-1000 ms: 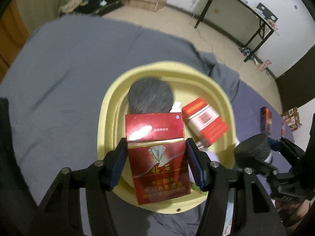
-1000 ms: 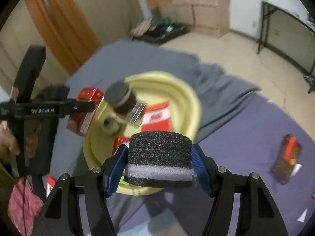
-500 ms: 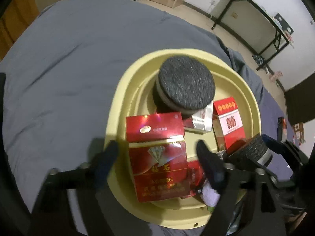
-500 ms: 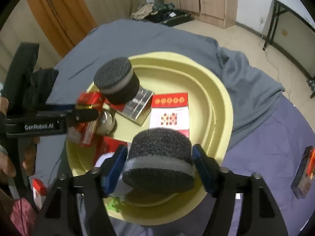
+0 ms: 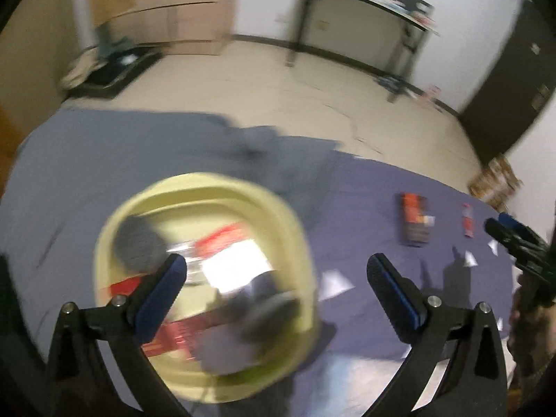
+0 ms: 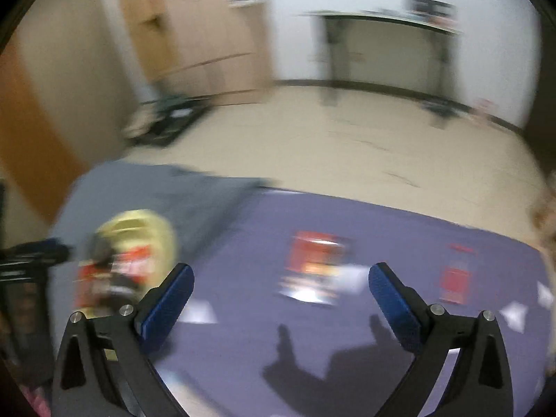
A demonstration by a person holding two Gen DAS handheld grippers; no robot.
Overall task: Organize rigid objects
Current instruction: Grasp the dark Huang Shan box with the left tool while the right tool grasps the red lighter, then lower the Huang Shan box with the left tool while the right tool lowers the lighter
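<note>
Motion blur leaves no print or brand legible in either view. The left gripper point(image 5: 277, 274) has its jaws spread wide with nothing between them, above the round pale-yellow plastic basin point(image 5: 305, 243). Inside the basin, red cartons point(image 5: 222, 234) and dark round foam pucks point(image 5: 139, 246) smear together; their count cannot be determined. The right gripper point(image 6: 279, 286) is likewise spread and empty over the purple cloth point(image 6: 243, 340). A red-and-black flat pack point(image 6: 314, 266) lies on the cloth ahead of it, and a smaller red item point(image 6: 453, 278) lies further right.
</note>
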